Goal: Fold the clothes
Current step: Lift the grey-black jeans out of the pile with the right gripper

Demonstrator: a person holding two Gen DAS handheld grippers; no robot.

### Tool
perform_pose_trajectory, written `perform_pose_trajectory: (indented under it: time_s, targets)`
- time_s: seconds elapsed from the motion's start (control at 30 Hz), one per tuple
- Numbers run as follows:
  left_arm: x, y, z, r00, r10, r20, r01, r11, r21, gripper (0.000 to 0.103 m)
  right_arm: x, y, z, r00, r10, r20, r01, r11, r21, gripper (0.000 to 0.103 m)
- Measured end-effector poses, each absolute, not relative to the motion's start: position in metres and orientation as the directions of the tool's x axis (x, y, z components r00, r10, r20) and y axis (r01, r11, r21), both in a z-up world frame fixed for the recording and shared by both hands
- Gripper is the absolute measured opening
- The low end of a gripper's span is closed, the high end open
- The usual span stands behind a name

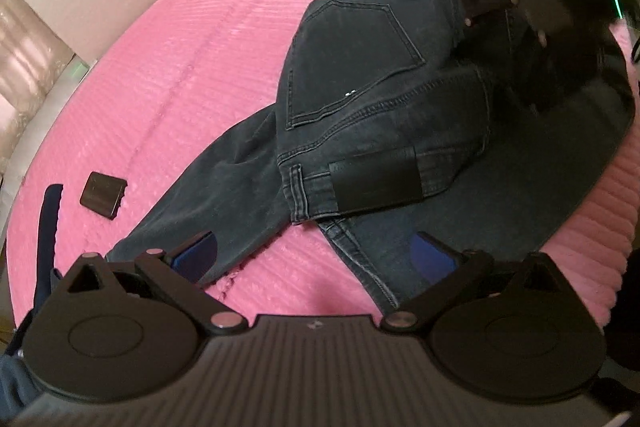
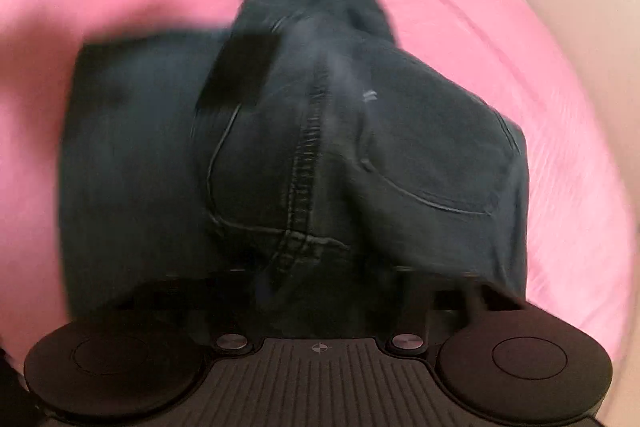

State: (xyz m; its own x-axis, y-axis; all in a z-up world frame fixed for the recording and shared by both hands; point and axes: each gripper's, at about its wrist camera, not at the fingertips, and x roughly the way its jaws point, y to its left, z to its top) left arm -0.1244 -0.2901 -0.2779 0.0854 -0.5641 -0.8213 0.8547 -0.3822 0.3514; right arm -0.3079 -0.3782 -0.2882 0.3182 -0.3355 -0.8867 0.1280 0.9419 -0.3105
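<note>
Left hand-held gripper [image 1: 314, 251] gapes empty near the jeans' [image 1: 360, 99] waistband edge; right grip hidden under denim.

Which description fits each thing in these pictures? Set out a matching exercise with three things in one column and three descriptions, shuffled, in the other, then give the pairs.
Things:
1. jeans
2. bed cover
3. small flat case

Descriptions:
A. pink, ribbed, spread under everything
B. dark brown, lying alone on the pink beside a trouser leg
C. dark grey denim, back pocket facing up

Pairs: 1-C, 2-A, 3-B
</note>
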Motion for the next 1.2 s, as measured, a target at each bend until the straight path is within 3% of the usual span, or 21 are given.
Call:
perform_pose_trajectory:
  time_s: [0.03,0.27,0.43,0.73,1.0,1.07,1.2]
  targets:
    - [-0.125,-0.292,-0.276,0.082,-0.57,-0.818,0.857,-0.38,0.35,0.101,-0.314,-0.383,-0.272,0.339,-0.326,-0.882,0.163,0.944,-0.286,0.01]
    - [-0.139,-0.318,-0.241,0.019,-0.665,-0.747,0.779,-0.459,0.428,0.101,-0.399,-0.456,-0.153,0.487,-0.258,-0.835,0.561,0.825,0.072,0.009]
    - [-0.169,-0.336,-0.24,-0.101,-0.675,-0.731,0.657,-0.597,0.46,0.098,-0.457,-0.487,-0.108,0.537,-0.273,-0.798,0.686,0.691,0.226,0.009]
    - [-0.2,-0.319,-0.242,-0.19,-0.692,-0.697,0.602,-0.643,0.474,0.098,-0.501,-0.515,-0.091,0.56,-0.312,-0.767,0.747,0.59,0.306,0.009]
    - [-0.22,-0.322,-0.256,-0.196,-0.693,-0.694,0.593,-0.648,0.479,0.097,-0.482,-0.567,-0.101,0.573,-0.305,-0.76,0.769,0.521,0.37,0.009]
    - [-0.225,-0.336,-0.261,-0.178,-0.713,-0.678,0.623,-0.615,0.483,0.094,-0.473,-0.575,-0.102,0.571,-0.296,-0.766,0.761,0.541,0.358,0.009]
    - [-0.22,-0.376,-0.27,-0.081,-0.742,-0.666,0.687,-0.525,0.502,0.069,-0.449,-0.587,-0.118,0.564,-0.299,-0.77,0.766,0.537,0.352,0.009]
